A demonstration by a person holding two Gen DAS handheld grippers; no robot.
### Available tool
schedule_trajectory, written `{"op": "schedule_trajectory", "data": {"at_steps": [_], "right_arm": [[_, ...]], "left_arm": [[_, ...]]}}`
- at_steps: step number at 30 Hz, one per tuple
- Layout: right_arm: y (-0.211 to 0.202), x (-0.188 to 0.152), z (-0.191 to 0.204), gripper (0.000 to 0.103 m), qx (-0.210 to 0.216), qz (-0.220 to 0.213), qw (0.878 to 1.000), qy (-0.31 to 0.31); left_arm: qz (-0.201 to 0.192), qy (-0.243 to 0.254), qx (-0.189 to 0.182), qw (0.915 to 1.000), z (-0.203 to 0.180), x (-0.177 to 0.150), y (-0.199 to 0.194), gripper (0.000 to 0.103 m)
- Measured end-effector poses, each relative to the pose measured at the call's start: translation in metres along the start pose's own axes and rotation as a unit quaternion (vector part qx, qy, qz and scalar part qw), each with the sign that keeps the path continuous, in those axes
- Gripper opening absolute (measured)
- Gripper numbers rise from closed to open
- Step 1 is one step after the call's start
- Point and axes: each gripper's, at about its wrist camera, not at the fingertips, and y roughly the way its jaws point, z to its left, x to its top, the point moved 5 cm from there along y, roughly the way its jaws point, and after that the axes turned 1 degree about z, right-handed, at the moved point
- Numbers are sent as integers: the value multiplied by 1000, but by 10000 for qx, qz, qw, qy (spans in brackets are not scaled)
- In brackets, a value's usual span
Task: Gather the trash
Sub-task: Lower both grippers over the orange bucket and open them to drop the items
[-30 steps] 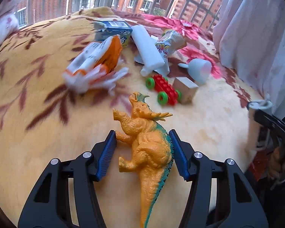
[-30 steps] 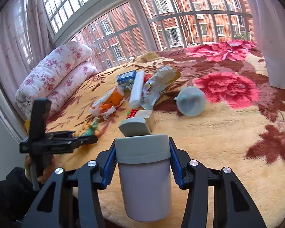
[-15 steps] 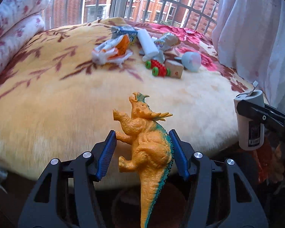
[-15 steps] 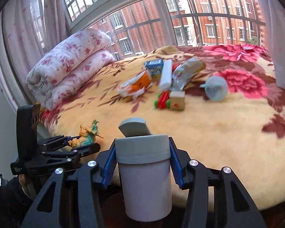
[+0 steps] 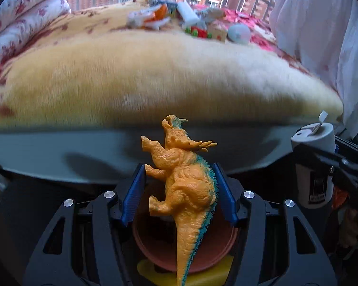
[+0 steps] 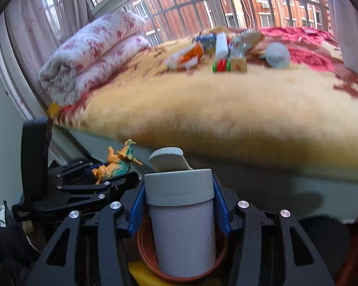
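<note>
Below the bed's edge sits a brown bin, both carried items hanging right over it: left gripper clamps the toy dinosaur, right gripper the grey cup, so releasing comes next

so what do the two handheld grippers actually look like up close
Both match: the left gripper and right gripper have matte black angular frames with cut-out windows, round silver bolt heads, and ribbed blue pads lining the inner faces of both fingers. No cables or sleeves show.
</note>
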Motion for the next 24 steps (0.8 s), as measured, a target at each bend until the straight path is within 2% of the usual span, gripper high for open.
{"op": "schedule_trajectory", "data": {"at_steps": [7,11,16,24], "right_arm": [[22,-47,7,49,-192,535,9983,-105],[39,-62,6,49,-218,876,9959,-76],[59,-69,-4,49,-266,1173,9927,16],[78,-73,-12,49,-201,1386,9901,111]], "left_arm": [[451,-6,84,9989,1,-33,21,56],[753,-9,133,9971,3,-44,38,56],[1010,-61,139,9948,8,-49,54,56],[1253,-150,157,9919,12,-53,70,56]]}}
